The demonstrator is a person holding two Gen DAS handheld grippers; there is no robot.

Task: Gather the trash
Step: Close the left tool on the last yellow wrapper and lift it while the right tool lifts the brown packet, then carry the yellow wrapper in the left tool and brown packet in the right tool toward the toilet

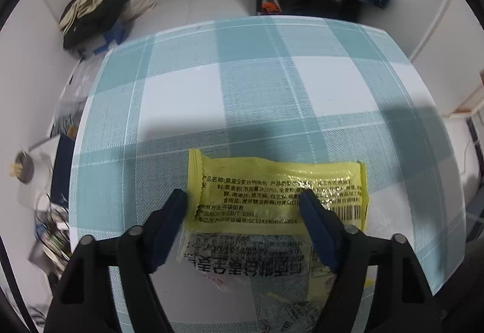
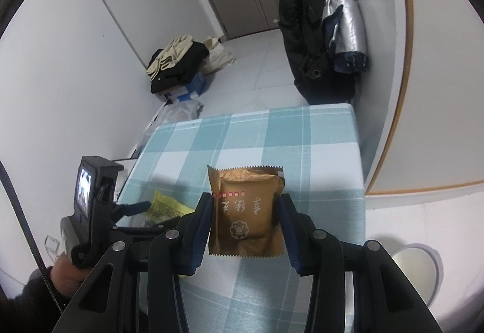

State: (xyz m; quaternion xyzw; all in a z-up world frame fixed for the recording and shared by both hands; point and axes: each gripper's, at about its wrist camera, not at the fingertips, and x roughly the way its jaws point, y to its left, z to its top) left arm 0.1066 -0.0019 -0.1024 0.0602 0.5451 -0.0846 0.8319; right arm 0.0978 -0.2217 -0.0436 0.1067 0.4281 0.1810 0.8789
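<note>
A glossy brown foil sachet [image 2: 246, 212] is clamped upright between the right gripper [image 2: 245, 206] jaws, above the teal-and-white checked tablecloth [image 2: 317, 133]. The left gripper [image 1: 243, 197] is held spread wide over a flat yellow printed plastic wrapper [image 1: 272, 181] lying on that cloth.

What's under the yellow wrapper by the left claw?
The yellow wrapper lies on the checked tablecloth, its near edge overlapping a clear printed wrapper. How far that one extends beneath, and anything else under it, is covered.

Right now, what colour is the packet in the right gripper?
Golden brown packet, clearest in the right wrist view.
</note>
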